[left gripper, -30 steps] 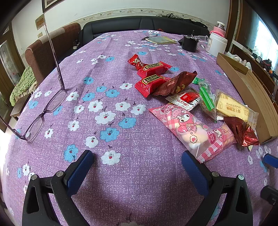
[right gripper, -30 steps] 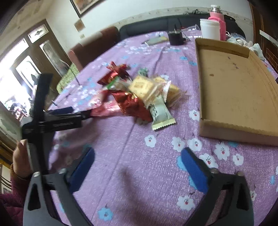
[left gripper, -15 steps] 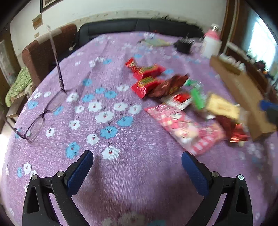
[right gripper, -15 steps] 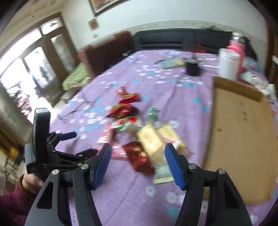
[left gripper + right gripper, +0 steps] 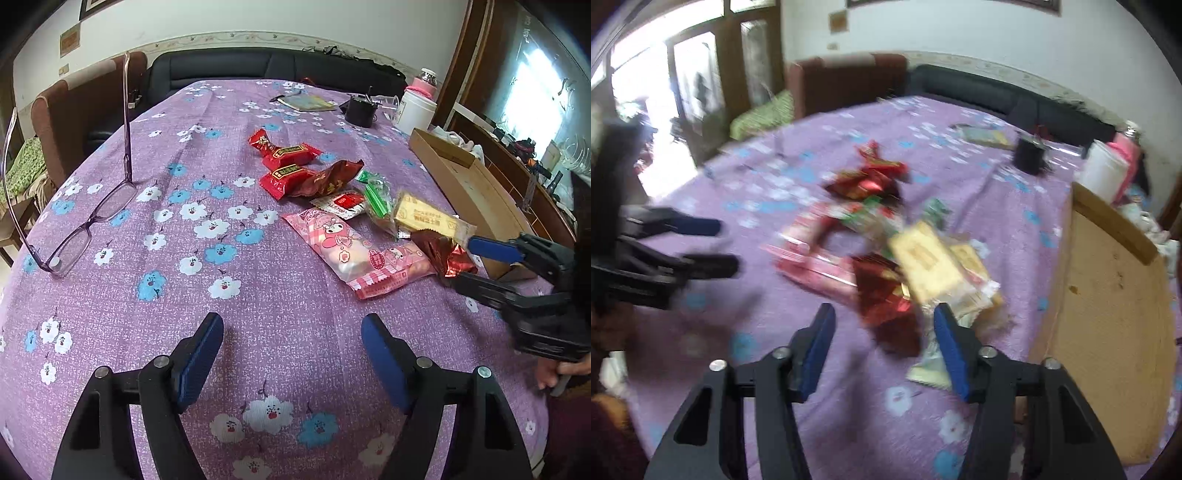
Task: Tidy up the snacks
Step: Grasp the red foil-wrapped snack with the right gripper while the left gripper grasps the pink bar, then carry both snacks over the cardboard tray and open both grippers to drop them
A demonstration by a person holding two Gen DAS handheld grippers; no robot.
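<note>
Rightward on the table [image 5: 110, 306] lies a shallow cardboard tray [image 5: 476, 192], long side toward the snacks; what shows of its floor in the right wrist view [image 5: 1115, 295] is bare brown board with a few dark specks. Behind it stand a white jar [image 5: 415, 110] with a pink-capped bottle at its back, and a small black cup [image 5: 360, 109] near a booklet [image 5: 308, 103]. The snacks sit in a loose heap between the table's middle and the tray. Two red packets [image 5: 286, 153] and a dark brown one [image 5: 327, 179] lie farthest back; a small white-and-red sachet [image 5: 341, 203] and a green-striped clear bag [image 5: 376, 201] come next. A long pink cartoon-print pack [image 5: 351, 251] lies slantwise at the near side, a yellow biscuit pack [image 5: 424, 218] just beside the tray, and a crinkled red foil packet [image 5: 447, 253] at the heap's near right end. The right gripper [image 5: 882, 336] is spread, its blue pads either side of that foil packet and holding nothing; the view is blurred. The left gripper [image 5: 291, 350] is also spread, over bare cloth short of the heap. Purple glasses [image 5: 70, 229] rest upside down at the left, well apart from the snacks.
</note>
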